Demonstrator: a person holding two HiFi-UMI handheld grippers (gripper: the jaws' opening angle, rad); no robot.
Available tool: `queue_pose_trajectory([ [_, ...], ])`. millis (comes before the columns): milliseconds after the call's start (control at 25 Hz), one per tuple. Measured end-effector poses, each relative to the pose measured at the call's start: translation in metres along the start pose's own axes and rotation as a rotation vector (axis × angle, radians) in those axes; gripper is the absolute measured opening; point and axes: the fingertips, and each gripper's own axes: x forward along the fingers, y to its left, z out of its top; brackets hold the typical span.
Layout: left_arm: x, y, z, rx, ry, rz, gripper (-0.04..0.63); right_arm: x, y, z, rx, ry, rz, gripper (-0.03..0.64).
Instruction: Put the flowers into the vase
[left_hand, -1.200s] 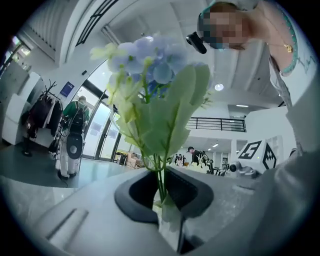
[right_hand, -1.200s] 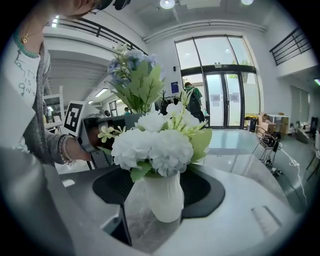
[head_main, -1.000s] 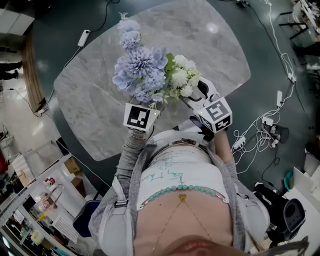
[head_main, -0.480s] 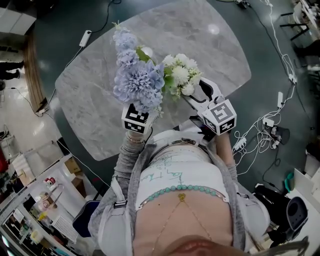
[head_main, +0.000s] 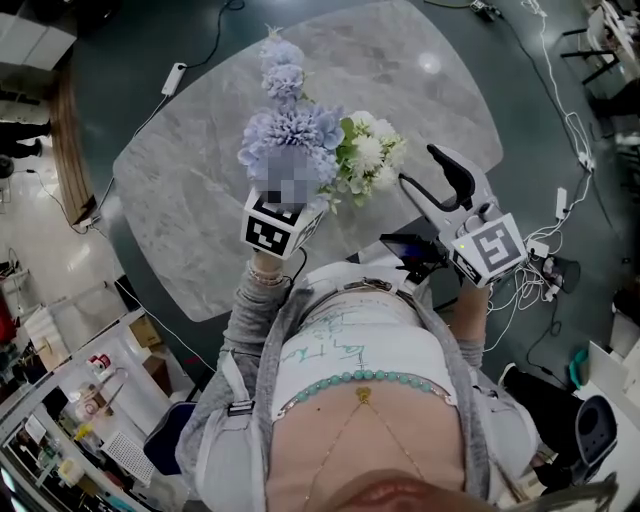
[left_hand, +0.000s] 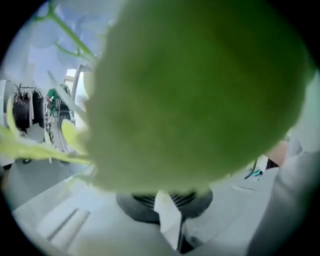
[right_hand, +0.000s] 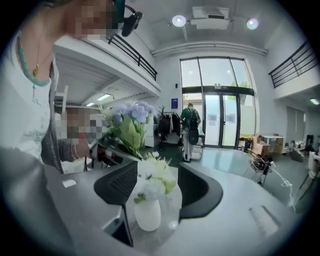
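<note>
The left tongs (head_main: 278, 215) are pressed together on the foot of the blue flowers (head_main: 290, 135). The bunch rises from them over the grey marbled surface (head_main: 190, 180). The tips of these tongs and the stems they pinch are covered by the blooms in the head view. In the left gripper view a blurred green leaf (left_hand: 200, 90) sits against the lens and blocks nearly everything. Only the dark ribbed jaws show below it, closed, with a pale strip (left_hand: 167, 220) caught between them that cannot be identified.

The white flowers (head_main: 368, 158) already stand in the vase (right_hand: 148, 215), just beside the blue bunch. From the head view the vase is hidden under its own blooms. Only the right gripper view shows its white body resting on the surface.

The right tongs (head_main: 440, 185) are spread and hold nothing, though they have just been closing a little. They hang clear of the white flowers, to the side. In their own view the vase and its flowers show through the gap between the jaws, but farther off and untouched by either pad.
</note>
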Motion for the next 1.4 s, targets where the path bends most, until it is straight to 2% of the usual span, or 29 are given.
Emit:
queue_pose_trajectory([
  [160,0.001,-0.001,-0.002,0.029,0.024,0.014,0.032,-0.007,0.019,0.056,0.032,-0.150,0.125,0.259],
  [320,-0.001,0.000,-0.006,0.016,0.039,0.019,0.032,0.005,0.069,0.109,0.117,-0.297,0.323,0.258],
  [400,0.000,0.000,-0.006,0.011,0.050,0.023,0.032,0.009,0.080,0.125,0.164,-0.346,0.388,0.258],
  [480,0.002,0.000,-0.007,0.010,0.067,0.029,0.032,0.014,0.078,0.131,0.160,-0.353,0.376,0.239],
  [600,0.004,0.003,-0.009,0.008,0.088,0.032,0.034,0.019,0.069,0.129,0.099,-0.312,0.288,0.238],
  [680,0.004,0.004,-0.011,0.012,0.099,0.031,0.034,0.016,0.065,0.129,0.096,-0.296,0.257,0.236],
  [840,0.006,0.002,-0.011,0.015,0.127,0.032,0.032,0.007,0.066,0.137,0.144,-0.285,0.300,0.239],
  [1040,0.007,-0.001,-0.010,0.017,0.148,0.030,0.034,0.023,0.074,0.129,0.042,-0.154,0.282,0.241],
  [1200,0.008,-0.003,-0.012,0.040,0.158,0.038,0.034,0.033,0.078,0.122,0.044,-0.116,0.295,0.242],
  [1280,0.008,-0.002,-0.012,0.065,0.172,0.046,0.034,0.038,0.079,0.119,0.050,-0.106,0.303,0.206],
  [1400,0.012,-0.002,-0.013,0.080,0.176,0.049,0.038,0.041,0.074,0.117,0.043,-0.100,0.284,0.101],
])
